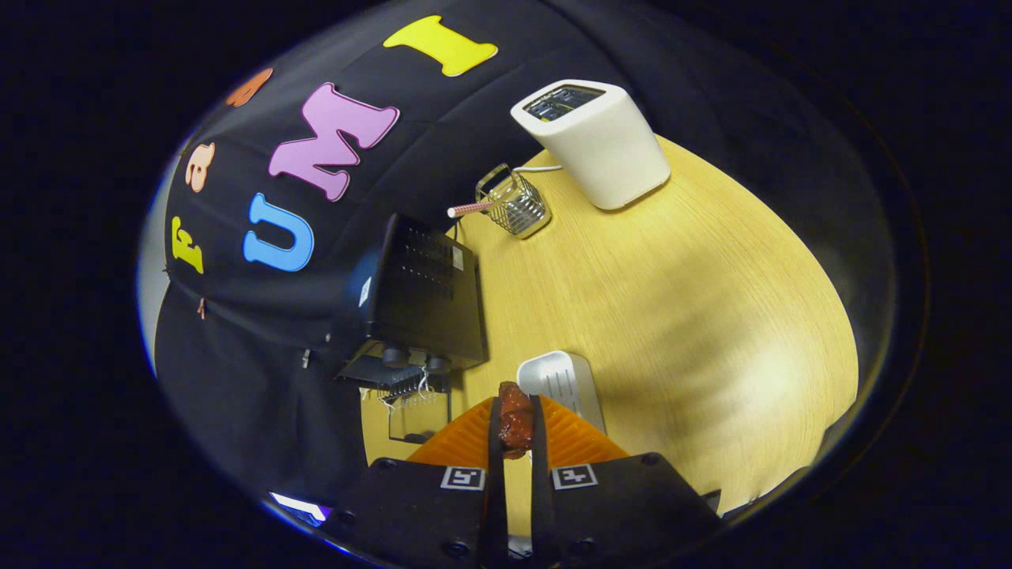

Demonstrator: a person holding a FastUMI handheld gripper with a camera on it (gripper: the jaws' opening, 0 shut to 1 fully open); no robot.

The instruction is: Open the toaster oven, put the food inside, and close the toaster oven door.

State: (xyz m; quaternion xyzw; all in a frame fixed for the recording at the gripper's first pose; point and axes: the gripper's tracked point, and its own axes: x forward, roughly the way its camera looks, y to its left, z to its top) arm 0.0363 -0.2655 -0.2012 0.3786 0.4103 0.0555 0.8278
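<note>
Gripper view: food (515,423) pinched between claw (515,419) fingers.

Fingers (494,442) hide the food's (515,423) sides.

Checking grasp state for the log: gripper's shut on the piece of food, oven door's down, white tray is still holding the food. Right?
Not quite. The white tray is empty in the gripper view; the piece of food is pinched between the fingers of the gripper, lifted clear of it. The rest holds: the toaster oven has its door down.
</note>
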